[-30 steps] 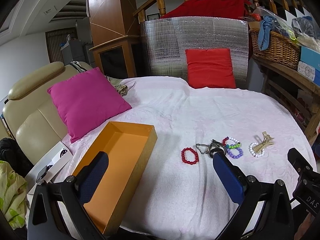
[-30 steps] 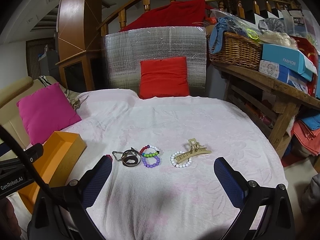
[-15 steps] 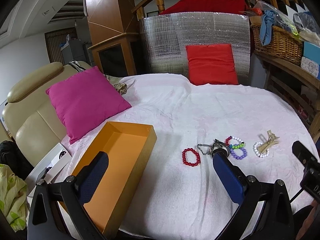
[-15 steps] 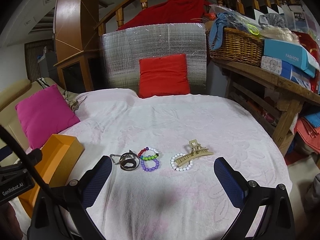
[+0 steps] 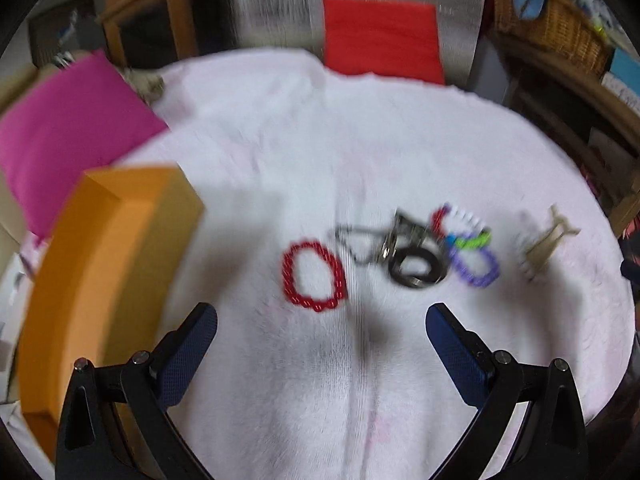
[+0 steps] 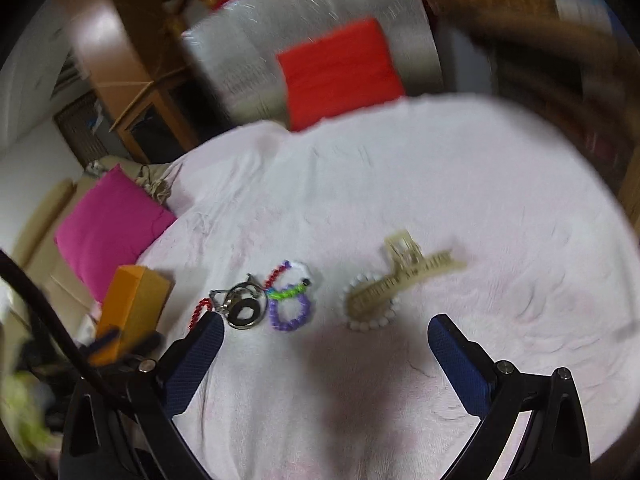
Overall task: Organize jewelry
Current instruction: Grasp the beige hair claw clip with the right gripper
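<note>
Just ahead of the wide-open, empty left tool (image 5: 321,322), the red bead bracelet (image 5: 313,276) lies flat on the white cloth (image 5: 360,128); probably light, limp and slippery, it is best pinched across one side of the strand, not the hollow middle.

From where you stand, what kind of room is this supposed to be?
Most likely a lived-in home, perhaps a living room. A round table under a pale cloth holds jewelry; a pink cushion lies on a beige sofa, and a wicker basket sits on a wooden shelf.
</note>
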Demonstrator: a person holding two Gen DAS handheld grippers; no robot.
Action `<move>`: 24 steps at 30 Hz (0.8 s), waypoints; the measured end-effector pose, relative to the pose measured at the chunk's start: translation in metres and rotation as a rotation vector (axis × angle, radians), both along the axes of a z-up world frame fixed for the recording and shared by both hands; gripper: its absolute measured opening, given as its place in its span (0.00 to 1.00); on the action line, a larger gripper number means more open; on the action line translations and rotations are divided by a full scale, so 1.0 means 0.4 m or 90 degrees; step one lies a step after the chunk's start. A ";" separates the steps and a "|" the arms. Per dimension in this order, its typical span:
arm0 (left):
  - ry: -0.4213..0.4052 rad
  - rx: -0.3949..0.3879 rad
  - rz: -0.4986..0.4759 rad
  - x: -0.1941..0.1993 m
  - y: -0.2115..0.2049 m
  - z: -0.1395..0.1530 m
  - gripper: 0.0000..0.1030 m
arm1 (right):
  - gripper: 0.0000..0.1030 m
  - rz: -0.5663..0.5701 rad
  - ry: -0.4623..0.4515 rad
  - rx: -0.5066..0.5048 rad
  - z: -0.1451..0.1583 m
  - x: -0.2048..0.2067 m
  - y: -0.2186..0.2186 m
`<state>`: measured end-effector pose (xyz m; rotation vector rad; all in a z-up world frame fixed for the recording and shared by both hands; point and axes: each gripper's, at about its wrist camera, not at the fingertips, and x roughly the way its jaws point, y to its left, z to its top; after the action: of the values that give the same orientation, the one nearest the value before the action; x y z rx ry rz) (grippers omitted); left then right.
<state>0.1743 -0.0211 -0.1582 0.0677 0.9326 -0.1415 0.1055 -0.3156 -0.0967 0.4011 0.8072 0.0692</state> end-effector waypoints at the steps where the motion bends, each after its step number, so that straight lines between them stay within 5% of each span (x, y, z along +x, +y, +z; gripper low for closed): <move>1: 0.012 -0.005 0.000 0.008 0.000 -0.019 1.00 | 0.98 -0.008 0.011 0.023 -0.018 0.012 -0.022; 6: 0.032 -0.040 -0.015 0.023 -0.004 -0.033 1.00 | 0.78 -0.042 0.055 0.124 -0.091 0.055 -0.116; 10: 0.042 -0.057 -0.021 0.030 0.005 -0.034 1.00 | 0.78 -0.086 0.064 0.178 -0.117 0.074 -0.173; 24: 0.077 -0.062 0.003 0.076 0.025 -0.064 1.00 | 0.78 -0.160 0.123 0.173 -0.180 0.208 -0.171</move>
<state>0.2048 -0.0113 -0.1839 -0.0332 1.0455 -0.1872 0.1888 -0.3840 -0.1685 0.7723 0.9342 -0.0967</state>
